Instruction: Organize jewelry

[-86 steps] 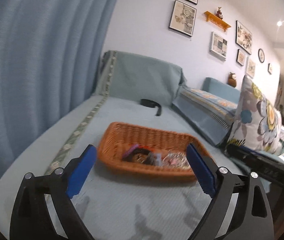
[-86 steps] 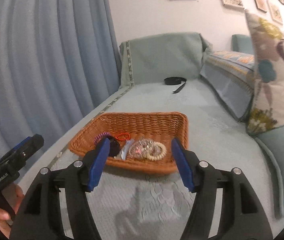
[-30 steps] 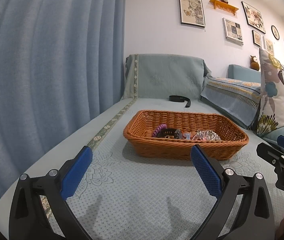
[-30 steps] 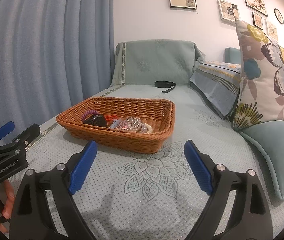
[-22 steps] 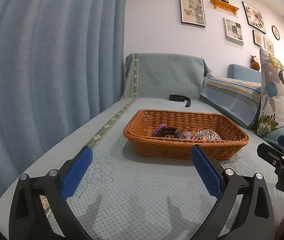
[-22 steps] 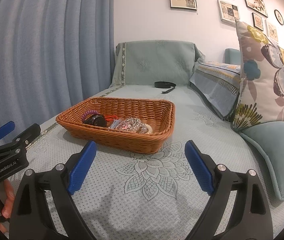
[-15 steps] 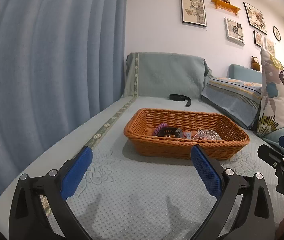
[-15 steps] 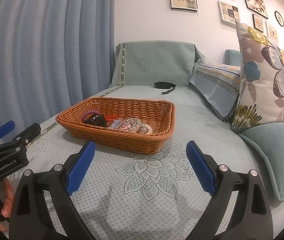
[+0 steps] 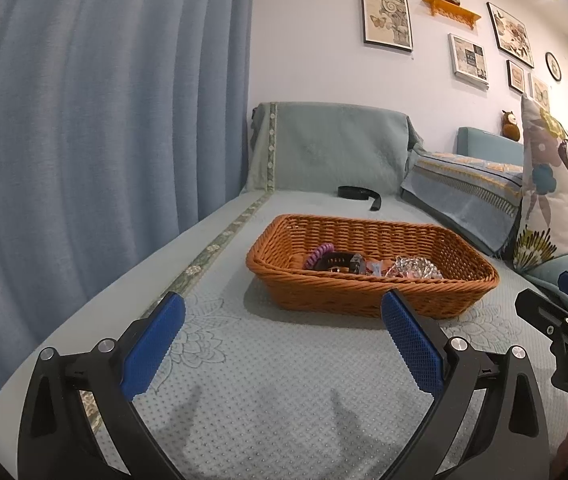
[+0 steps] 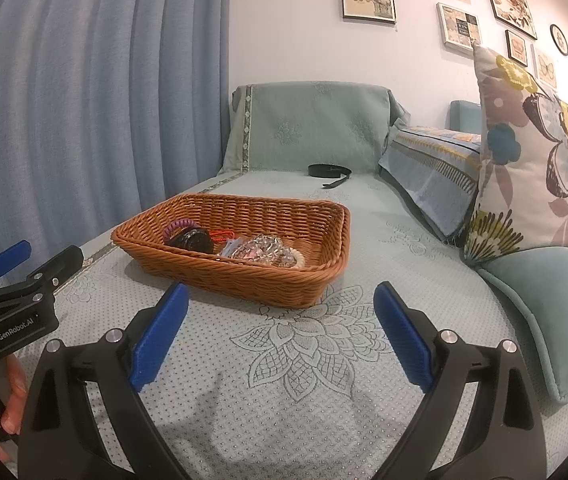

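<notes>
A brown wicker basket (image 9: 363, 292) (image 10: 244, 276) sits on the teal sofa cover. In it lie a purple coil bracelet (image 9: 319, 254) (image 10: 180, 225), a dark watch (image 9: 335, 261) (image 10: 194, 239), a shiny crystal bracelet (image 9: 415, 269) (image 10: 262, 248) and a cream bead bracelet (image 10: 295, 258). My left gripper (image 9: 282, 344) is open and empty, low over the cover in front of the basket. My right gripper (image 10: 280, 336) is open and empty, also in front of the basket.
A black strap (image 9: 357, 194) (image 10: 329, 172) lies on the cover behind the basket. A blue curtain (image 9: 104, 140) hangs at the left. A floral pillow (image 10: 535, 160) and a teal cushion (image 10: 551, 300) are at the right. Framed pictures hang on the wall.
Both grippers have pulled back from over the basket and dropped low over the sofa cover. In the last second they barely move. Both stay open.
</notes>
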`<act>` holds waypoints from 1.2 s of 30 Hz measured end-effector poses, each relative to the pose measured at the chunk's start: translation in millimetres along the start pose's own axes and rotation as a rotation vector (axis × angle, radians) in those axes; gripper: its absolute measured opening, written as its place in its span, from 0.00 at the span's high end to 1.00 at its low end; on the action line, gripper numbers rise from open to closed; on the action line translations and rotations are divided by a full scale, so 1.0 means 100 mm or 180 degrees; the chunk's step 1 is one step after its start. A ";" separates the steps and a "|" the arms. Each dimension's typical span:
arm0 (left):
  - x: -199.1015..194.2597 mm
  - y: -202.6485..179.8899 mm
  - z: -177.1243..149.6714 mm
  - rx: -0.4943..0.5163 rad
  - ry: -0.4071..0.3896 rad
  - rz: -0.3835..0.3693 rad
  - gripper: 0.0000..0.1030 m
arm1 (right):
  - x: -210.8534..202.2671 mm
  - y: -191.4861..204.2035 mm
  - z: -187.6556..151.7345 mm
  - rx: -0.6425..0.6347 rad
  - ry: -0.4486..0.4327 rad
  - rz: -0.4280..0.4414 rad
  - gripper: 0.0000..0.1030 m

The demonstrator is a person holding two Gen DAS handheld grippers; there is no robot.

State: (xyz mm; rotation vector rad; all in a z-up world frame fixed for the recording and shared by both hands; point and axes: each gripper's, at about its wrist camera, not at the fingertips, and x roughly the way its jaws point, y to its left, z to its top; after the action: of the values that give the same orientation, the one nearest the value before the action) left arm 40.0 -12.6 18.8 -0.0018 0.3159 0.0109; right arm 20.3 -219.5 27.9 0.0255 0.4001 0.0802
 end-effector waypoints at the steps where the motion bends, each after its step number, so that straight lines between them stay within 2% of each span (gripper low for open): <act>1: 0.00 0.00 0.00 0.0001 0.0000 0.0000 0.07 | 0.01 0.00 0.00 -0.0001 0.0000 0.0000 0.13; 29: 0.00 -0.02 0.00 0.0009 0.0000 0.0010 0.07 | 0.00 0.03 0.01 -0.0040 -0.0008 0.0002 0.10; 36: -0.01 -0.05 -0.03 0.0099 -0.0057 0.0006 0.07 | 0.00 0.03 0.01 -0.0043 -0.0010 0.0002 0.10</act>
State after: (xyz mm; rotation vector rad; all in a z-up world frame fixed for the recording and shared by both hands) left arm 38.0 -17.5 16.3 0.0296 0.2980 0.0079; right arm 20.1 -216.9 28.6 0.0123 0.3966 0.0835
